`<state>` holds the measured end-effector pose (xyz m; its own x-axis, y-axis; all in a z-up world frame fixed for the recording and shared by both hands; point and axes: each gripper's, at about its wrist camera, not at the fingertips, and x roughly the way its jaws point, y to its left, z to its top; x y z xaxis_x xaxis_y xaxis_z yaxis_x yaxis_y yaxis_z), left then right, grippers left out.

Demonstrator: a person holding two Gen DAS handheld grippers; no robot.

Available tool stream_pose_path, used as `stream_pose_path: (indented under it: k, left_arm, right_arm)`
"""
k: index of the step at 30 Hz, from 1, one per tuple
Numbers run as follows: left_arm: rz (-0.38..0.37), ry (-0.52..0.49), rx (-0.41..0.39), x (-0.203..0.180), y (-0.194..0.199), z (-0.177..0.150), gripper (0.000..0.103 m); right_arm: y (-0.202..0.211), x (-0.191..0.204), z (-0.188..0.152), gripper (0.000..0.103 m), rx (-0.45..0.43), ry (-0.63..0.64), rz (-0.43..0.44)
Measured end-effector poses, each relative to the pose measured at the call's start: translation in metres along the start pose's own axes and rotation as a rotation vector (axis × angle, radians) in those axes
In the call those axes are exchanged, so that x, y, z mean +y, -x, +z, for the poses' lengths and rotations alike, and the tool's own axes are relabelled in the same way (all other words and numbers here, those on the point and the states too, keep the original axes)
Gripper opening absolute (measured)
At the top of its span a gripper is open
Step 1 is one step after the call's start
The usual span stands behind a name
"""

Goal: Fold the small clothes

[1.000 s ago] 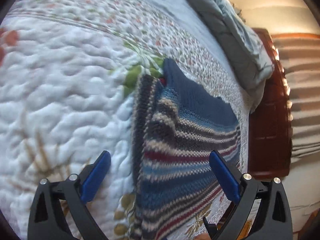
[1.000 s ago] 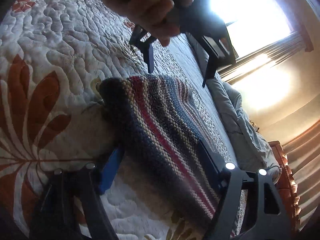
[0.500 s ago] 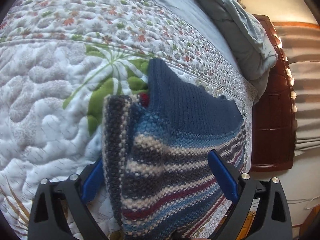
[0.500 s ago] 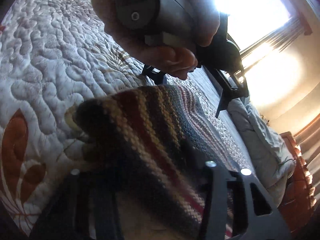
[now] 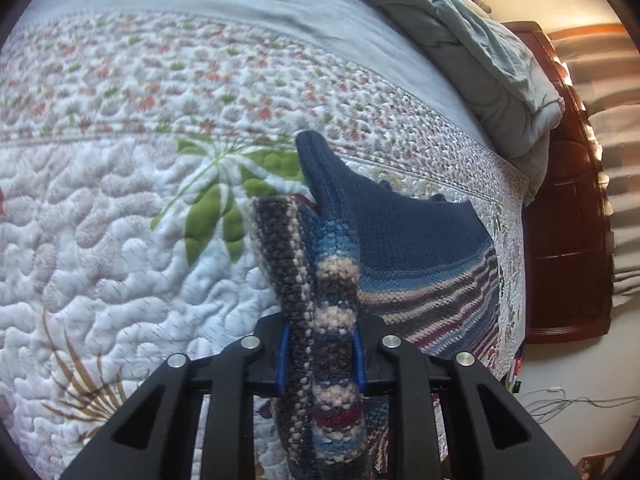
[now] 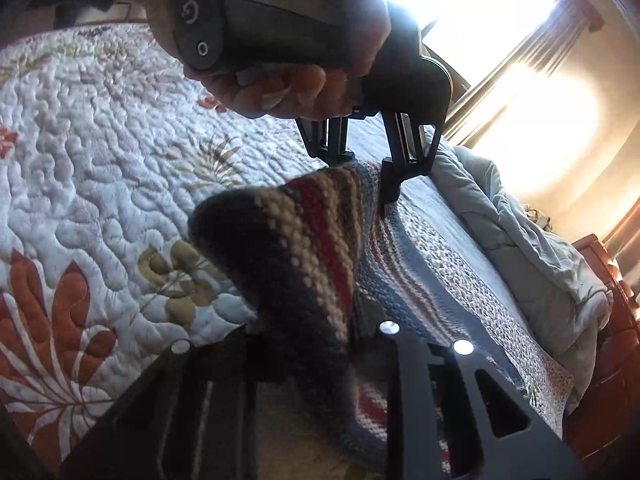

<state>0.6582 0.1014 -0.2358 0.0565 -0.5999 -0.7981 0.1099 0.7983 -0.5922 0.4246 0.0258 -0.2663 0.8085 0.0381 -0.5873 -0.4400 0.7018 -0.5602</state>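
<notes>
A small striped knitted sweater [image 5: 404, 248] with a navy top lies on the quilted bedspread [image 5: 120, 216]. My left gripper [image 5: 320, 354] is shut on a bunched fold of its striped edge, raised off the quilt. In the right wrist view my right gripper [image 6: 308, 344] is shut on another fold of the same sweater [image 6: 296, 248], whose striped body runs back across the bed. The left gripper [image 6: 366, 168], held in a hand, also shows there, pinching the sweater's far edge.
A crumpled grey-blue duvet [image 5: 480, 52] lies along the far side of the bed. A dark wooden headboard [image 5: 568, 216] stands at the right. Cables [image 5: 572, 404] lie on the floor. A bright window with curtains [image 6: 472, 12] is behind the bed.
Both grippers moved in over the sweater's edge and closed from wide open onto folds of it. The pinched fabric has lifted off the quilt.
</notes>
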Motion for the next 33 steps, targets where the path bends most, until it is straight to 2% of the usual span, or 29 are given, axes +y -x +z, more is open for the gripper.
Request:
stream_pose_path:
  k: [6,20,33]
  left_arm:
    - [0.056,-0.05,-0.015,-0.049,0.015,0.005,0.02]
    - [0.165,-0.12,-0.039,-0.14,0.031,0.013,0.02]
    - [0.227,-0.183,-0.036,-0.222,0.012,0.019,0.02]
  right_arm:
    - [0.02,-0.026,-0.008,0.012,-0.036,-0.059,0.004]
    - [0.053,-0.1,-0.017,0.011,-0.106,-0.244,0.035]
    - [0.07,-0.164,-0.046,0.011,-0.146,-0.376,0.043]
